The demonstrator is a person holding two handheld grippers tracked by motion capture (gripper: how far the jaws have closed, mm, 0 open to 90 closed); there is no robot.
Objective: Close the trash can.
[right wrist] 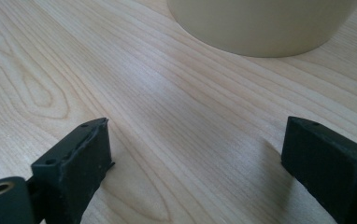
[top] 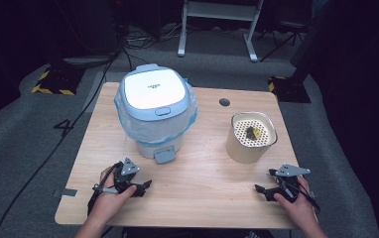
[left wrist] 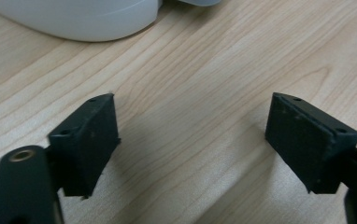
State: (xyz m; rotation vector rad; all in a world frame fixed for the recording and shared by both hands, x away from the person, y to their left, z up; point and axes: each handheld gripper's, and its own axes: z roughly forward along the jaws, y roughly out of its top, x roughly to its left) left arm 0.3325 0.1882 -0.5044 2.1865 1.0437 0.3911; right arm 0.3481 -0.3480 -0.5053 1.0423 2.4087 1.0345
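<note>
A white pedal bin point(top: 155, 106) with a pale blue lid and a plastic liner stands at the table's back left, its lid down. A beige round container point(top: 251, 136) with a perforated insert stands at the right, and a small dark and yellow scrap point(top: 252, 132) lies on the insert. My left gripper point(top: 140, 187) rests low over the wood near the front left, open with nothing between its fingers. In the left gripper view the gripper point(left wrist: 193, 109) faces the bin's base point(left wrist: 74, 18). My right gripper point(top: 263, 191) sits at the front right, open and empty. In the right gripper view the gripper point(right wrist: 197, 130) faces the container point(right wrist: 260, 23).
The wooden table point(top: 202, 173) has a grey cable hole point(top: 224, 102) near its back edge. The bin's foot pedal point(top: 165, 155) juts toward me. A metal stand point(top: 217, 25) and cables sit on the grey floor beyond the table.
</note>
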